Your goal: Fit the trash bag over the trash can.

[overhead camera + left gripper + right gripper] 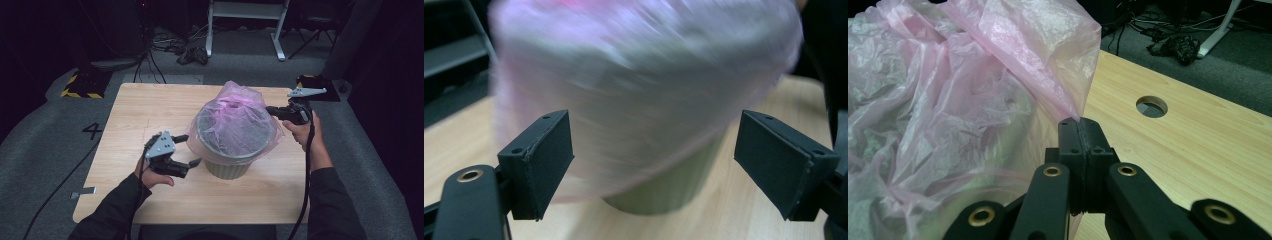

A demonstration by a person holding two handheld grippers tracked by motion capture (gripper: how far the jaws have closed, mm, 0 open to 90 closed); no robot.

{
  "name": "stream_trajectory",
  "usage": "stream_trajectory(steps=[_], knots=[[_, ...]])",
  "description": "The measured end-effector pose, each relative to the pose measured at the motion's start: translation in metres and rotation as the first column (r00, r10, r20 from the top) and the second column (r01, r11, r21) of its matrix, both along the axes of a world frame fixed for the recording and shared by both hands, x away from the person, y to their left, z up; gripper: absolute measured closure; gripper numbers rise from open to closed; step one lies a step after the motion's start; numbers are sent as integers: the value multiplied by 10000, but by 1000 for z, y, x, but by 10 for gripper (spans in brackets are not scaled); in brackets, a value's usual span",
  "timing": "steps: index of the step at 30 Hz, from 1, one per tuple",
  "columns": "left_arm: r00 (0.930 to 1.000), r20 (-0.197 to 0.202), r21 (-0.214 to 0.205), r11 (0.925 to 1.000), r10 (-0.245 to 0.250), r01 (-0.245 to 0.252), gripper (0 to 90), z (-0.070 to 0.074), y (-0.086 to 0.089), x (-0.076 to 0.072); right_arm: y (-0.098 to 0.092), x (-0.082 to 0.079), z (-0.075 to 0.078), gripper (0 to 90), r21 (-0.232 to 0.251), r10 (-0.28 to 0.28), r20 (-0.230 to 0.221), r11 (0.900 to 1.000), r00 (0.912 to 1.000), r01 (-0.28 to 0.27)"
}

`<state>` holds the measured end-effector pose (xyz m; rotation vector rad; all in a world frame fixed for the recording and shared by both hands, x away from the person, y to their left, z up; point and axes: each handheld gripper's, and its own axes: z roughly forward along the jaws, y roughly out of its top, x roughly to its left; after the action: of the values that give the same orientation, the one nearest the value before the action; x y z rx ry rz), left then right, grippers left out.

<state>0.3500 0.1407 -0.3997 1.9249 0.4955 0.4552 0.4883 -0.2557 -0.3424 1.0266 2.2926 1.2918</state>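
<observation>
The left gripper (191,149) stands with its jaws spread wide and empty, just beside the pink plastic bag (235,122) draped over the green bin (227,169) mid-table. The right gripper (270,110) pinches the bag's far edge tightly.

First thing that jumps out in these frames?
The pink plastic bag draped over the pale green bin at the middle of the wooden table. The right gripper is shut on the bag's edge at the bin's right side, while the left gripper is open just left of the bin, nothing between its jaws.
</observation>
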Motion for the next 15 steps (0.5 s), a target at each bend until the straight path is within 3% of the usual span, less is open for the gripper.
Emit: stream_trajectory(steps=[1,6,7,8,10,13,15], knots=[[9998,108,264,9995,140,-143,154,-3,-5,0,0,-1,0,896,-20,53,-23,10000,10000,-53],[9961,286,800,9931,834,-854,184,-9,-19,11,1,-3,-1,877,-3,176,14,9998,9998,-176],[9952,408,851,9921,890,-922,279,-9,-20,13,2,-3,-1,877,-9,208,19,9998,9998,-208],[9934,561,797,9913,1003,-1046,298,-8,-19,15,2,-4,0,877,-1,214,26,9998,9998,-214],[9918,753,681,9917,1037,-1089,572,-8,-17,17,1,-4,1,878,12,85,100,10000,9999,-85],[9881,1209,817,9911,950,-1053,885,-7,-14,16,-2,-4,1,878,195,83,89,9998,9999,-85],[9926,1082,878,9940,556,-652,900,-7,-13,17,-3,-4,0,880,274,18,61,9996,10000,-19]])
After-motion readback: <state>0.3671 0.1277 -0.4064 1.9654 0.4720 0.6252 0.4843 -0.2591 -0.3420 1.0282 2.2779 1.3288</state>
